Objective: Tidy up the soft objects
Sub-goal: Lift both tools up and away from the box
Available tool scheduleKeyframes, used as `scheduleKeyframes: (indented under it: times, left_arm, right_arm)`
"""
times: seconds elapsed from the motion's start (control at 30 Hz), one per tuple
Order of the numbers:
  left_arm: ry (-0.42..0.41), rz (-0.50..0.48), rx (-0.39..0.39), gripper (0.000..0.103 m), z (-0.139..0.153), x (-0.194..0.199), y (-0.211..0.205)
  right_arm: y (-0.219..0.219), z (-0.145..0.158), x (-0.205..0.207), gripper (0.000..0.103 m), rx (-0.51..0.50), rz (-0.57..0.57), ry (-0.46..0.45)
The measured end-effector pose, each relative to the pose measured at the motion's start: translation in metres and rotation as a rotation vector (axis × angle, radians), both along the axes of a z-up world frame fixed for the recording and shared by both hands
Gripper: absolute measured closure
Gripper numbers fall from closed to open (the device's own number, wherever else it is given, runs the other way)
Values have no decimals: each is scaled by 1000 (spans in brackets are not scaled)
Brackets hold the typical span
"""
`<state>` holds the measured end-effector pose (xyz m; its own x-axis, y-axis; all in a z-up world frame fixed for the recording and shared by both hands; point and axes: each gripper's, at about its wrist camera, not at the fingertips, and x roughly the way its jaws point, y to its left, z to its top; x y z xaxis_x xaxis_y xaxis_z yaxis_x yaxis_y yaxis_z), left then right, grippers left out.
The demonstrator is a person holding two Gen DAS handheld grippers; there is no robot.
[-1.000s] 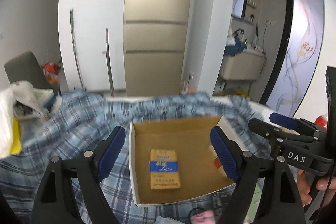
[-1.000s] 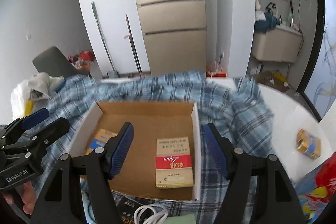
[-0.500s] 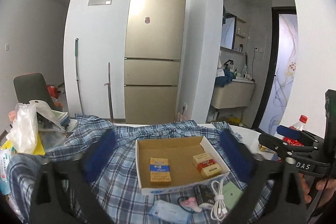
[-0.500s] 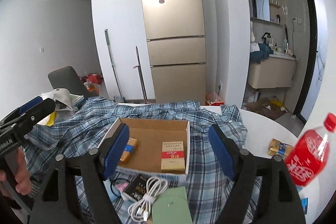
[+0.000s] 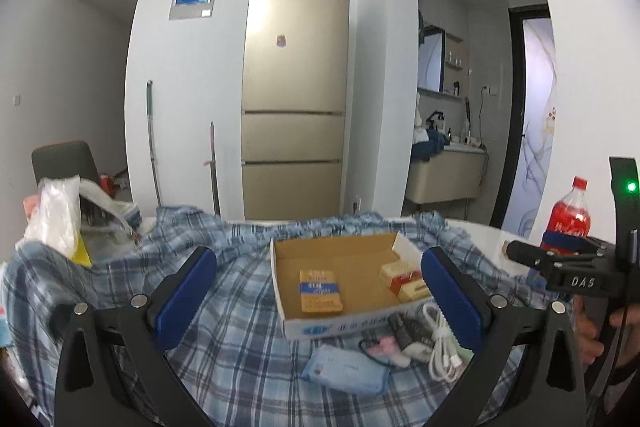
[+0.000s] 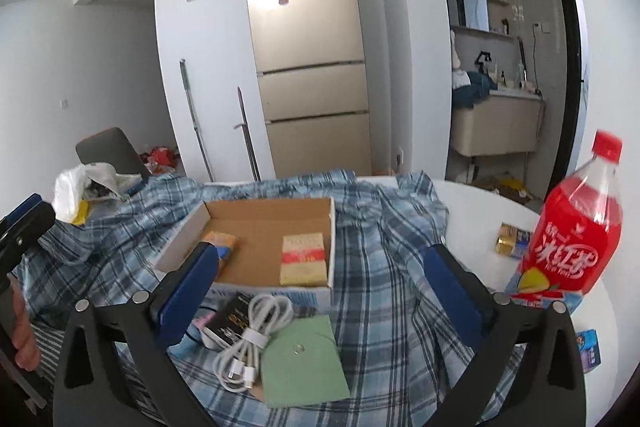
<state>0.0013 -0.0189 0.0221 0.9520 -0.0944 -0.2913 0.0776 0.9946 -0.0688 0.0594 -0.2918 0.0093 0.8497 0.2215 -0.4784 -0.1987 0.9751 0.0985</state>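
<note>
Both grippers have pulled back from the cardboard box (image 5: 336, 267). The left gripper (image 5: 318, 301) and right gripper (image 6: 320, 291) have just been opening and hold nothing. The plaid shirt (image 6: 384, 267) lies under the box, its near edge cut off.

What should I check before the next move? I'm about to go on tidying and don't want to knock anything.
1. Left gripper empty, fingers wide: ok.
2. Right gripper empty, fingers wide: ok.
3. Cardboard box upright on the plaid shirt: ok.
4. Both packs in the box, blue-banded and red-banded: ok.
5. Red bottle upright, close beside the right gripper: not ok.
6. White cable loose before the box: not ok.
</note>
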Motion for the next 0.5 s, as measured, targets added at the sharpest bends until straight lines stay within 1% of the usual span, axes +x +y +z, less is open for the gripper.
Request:
scheduleKeyframes:
  times: [0.17, 0.27, 0.5]
  left_arm:
    - [59, 2, 1, 0, -26, 11, 0]
    - [90, 2, 3, 0, -35, 17, -1]
    - [74, 21, -6, 0, -37, 14, 2]
  right_arm:
    - [4, -16, 5, 1, -22, 17, 41]
    - [5, -26, 10, 1, -27, 27, 91]
    - [4, -42, 17, 1, -39, 29, 182]
